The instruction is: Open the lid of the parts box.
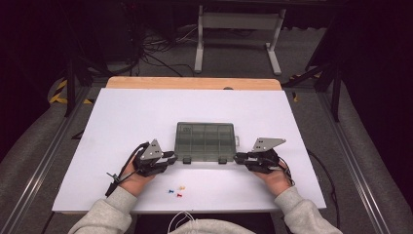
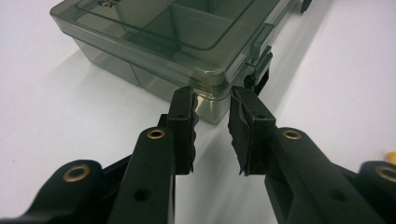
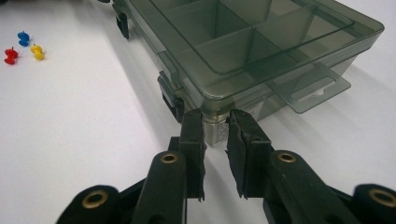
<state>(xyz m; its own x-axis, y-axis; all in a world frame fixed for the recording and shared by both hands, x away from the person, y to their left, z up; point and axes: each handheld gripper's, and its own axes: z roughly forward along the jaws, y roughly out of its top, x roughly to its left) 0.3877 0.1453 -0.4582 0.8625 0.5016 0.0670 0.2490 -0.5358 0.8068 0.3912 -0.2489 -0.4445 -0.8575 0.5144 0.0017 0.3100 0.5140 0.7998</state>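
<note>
A white table sheet (image 1: pixel 146 117) carries the smoky compartment box (image 1: pixel 205 141) at its middle. The left gripper (image 1: pixel 171 158) and right gripper (image 1: pixel 238 157) each sit at a near corner, jaws narrowly parted — whether the pads press the plastic I cannot tell. The corners are rounded, so a squeeze could skid the closed box away. Three pushpins (image 1: pixel 177 191) lie near, nothing blocking

No text can be read anywhere. The compartment box (image 1: pixel 205 141) carries a dark mark on the far left corner of its lid, seen in the left gripper view (image 2: pixel 108 3), too cut off to make out. A pale label shows through the box's near corner wall in the right gripper view (image 3: pixel 254 110), its print too small to read.
</note>
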